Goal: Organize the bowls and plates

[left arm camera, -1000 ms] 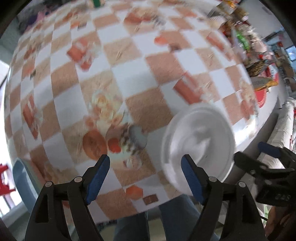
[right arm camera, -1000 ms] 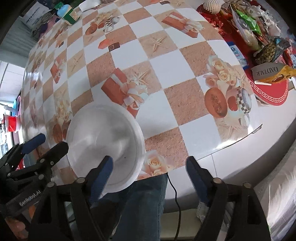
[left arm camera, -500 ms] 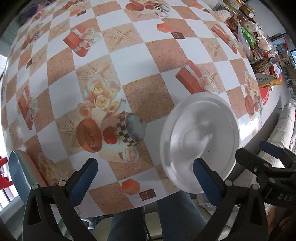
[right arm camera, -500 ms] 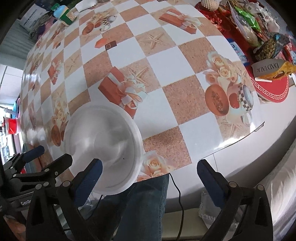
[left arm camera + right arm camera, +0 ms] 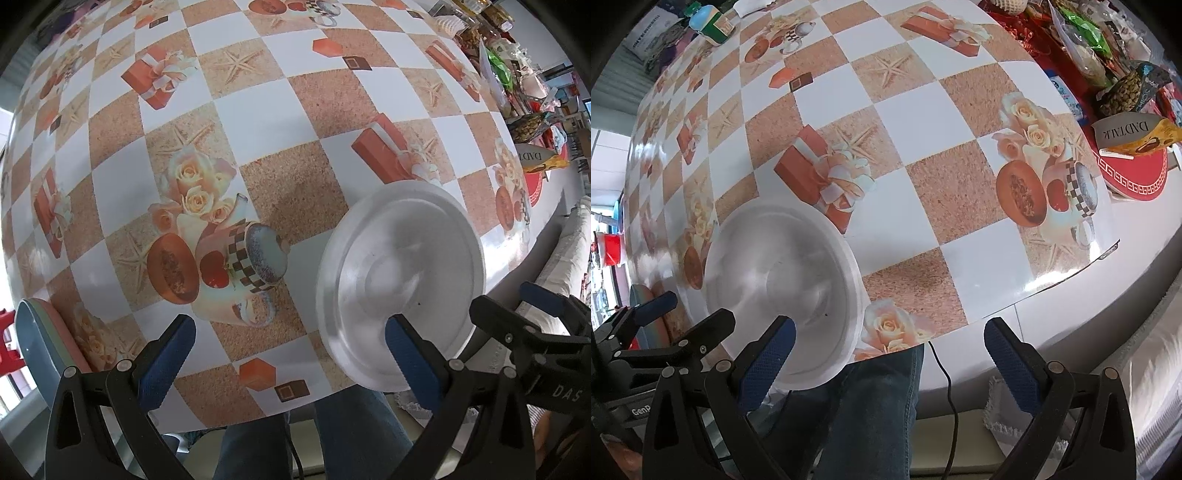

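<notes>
A white plate [image 5: 400, 284] lies on the chequered tablecloth at the table's near edge; it also shows in the right wrist view [image 5: 783, 284]. My left gripper [image 5: 288, 347] is open, above the near edge, its right finger [image 5: 406, 354] over the plate's near rim. My right gripper [image 5: 886, 358] is open and empty, its left finger [image 5: 764, 362] over the plate's near rim. A stack of blue, green and pink plates [image 5: 40, 332] sits at the far left edge of the left wrist view.
The chequered tablecloth [image 5: 923, 122] covers the table. Snack bags and a red mat [image 5: 1130, 177] crowd the right end. A bottle [image 5: 713, 26] stands at the far side. The person's legs in jeans [image 5: 871, 417] are below the near edge.
Both grippers have opened wider and drawn back toward the table's near edge. The white plate stays in place on the table.
</notes>
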